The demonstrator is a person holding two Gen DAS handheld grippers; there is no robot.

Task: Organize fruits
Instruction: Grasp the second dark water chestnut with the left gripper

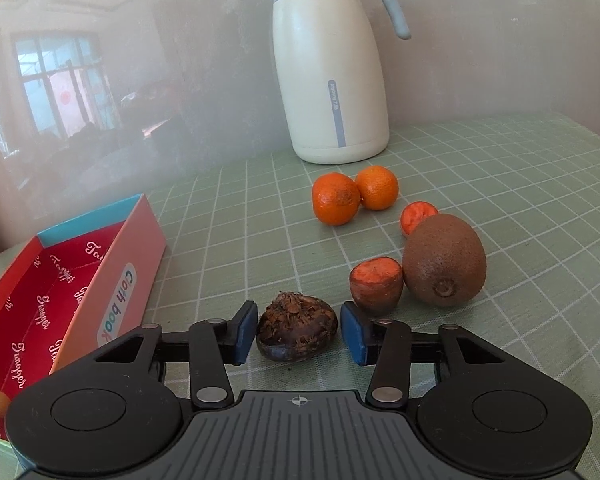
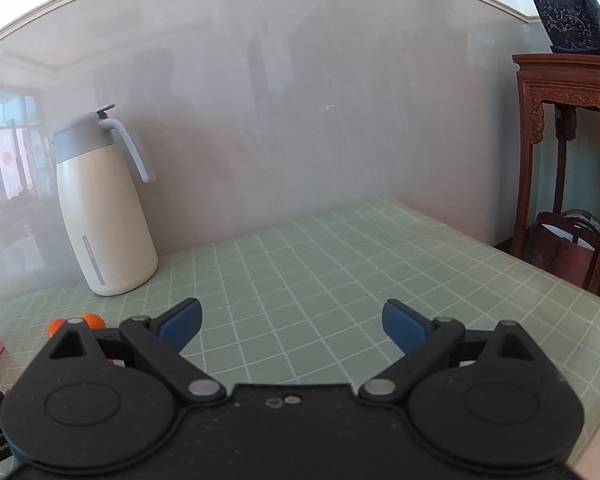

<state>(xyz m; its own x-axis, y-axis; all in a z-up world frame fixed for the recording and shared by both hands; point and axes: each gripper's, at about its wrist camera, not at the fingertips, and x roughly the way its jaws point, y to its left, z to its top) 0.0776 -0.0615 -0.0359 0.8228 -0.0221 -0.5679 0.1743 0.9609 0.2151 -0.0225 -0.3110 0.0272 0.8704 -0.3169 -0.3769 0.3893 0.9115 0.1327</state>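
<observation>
Right of the red box (image 1: pixel 80 280), my left gripper (image 1: pixel 298 334) straddles the water chestnut (image 1: pixel 296 334), pads not yet gripping, ready to box it; my right gripper (image 2: pixel 292 324) hangs open, empty.

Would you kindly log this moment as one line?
left gripper: open, straddling water chestnut | right gripper: open, idle | box: one fruit inside

A glossy grey wall (image 2: pixel 300 100) reflects a window (image 1: pixel 52 80); carved wooden stand (image 2: pixel 568 128) beside.
</observation>
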